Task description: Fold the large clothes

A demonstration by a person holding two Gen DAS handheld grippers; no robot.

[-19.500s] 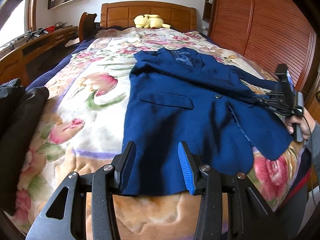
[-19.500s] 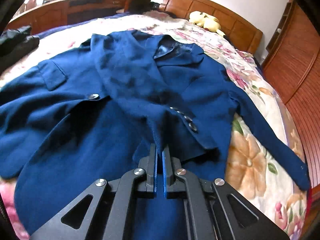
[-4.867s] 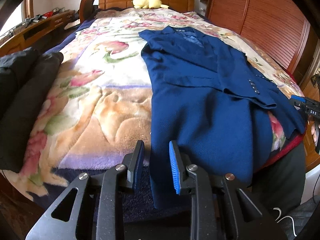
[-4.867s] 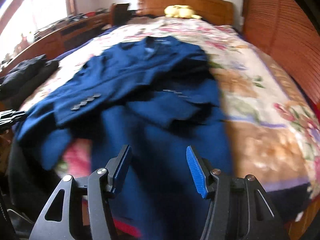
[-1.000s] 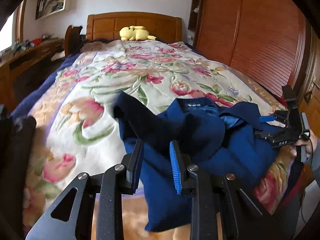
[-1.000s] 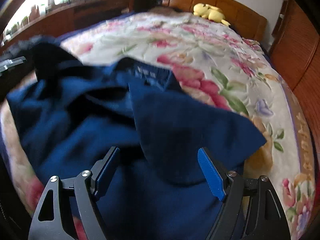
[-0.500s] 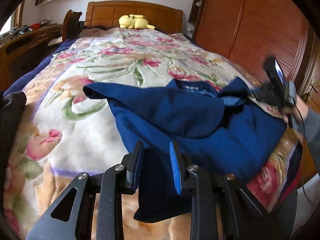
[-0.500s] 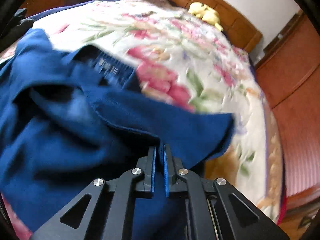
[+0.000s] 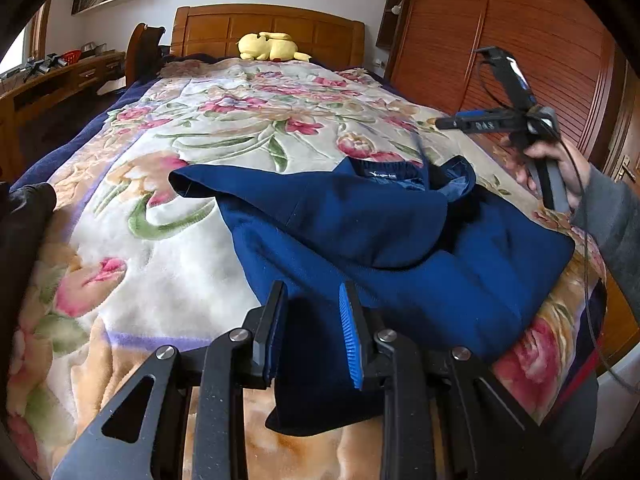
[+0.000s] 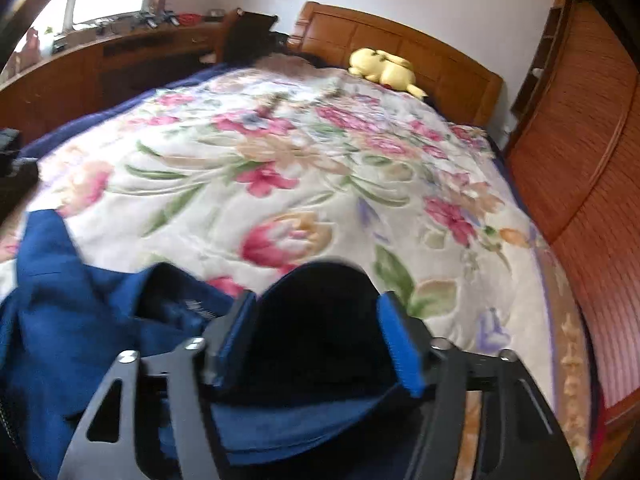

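A navy blue blazer (image 9: 392,248) lies folded over itself on the floral bedspread (image 9: 240,128), collar label facing up, one corner sticking out to the left. My left gripper (image 9: 312,332) is open, with its fingers just above the blazer's near edge. My right gripper (image 10: 320,344) is open above the blazer (image 10: 80,320), and a fold of dark cloth bulges between its fingers. It also shows in the left wrist view (image 9: 444,123), lifted above the blazer's far right side.
A yellow plush toy (image 9: 272,46) lies by the wooden headboard (image 9: 264,24). A wooden wardrobe (image 9: 520,40) stands along the right side. A dark garment (image 9: 20,232) lies at the bed's left edge. A desk (image 9: 52,76) runs along the left wall.
My right gripper has opened, let go of the blazer's fold and lifted up. The blazer has settled flatter on the bed. My left gripper stays open near the hem.
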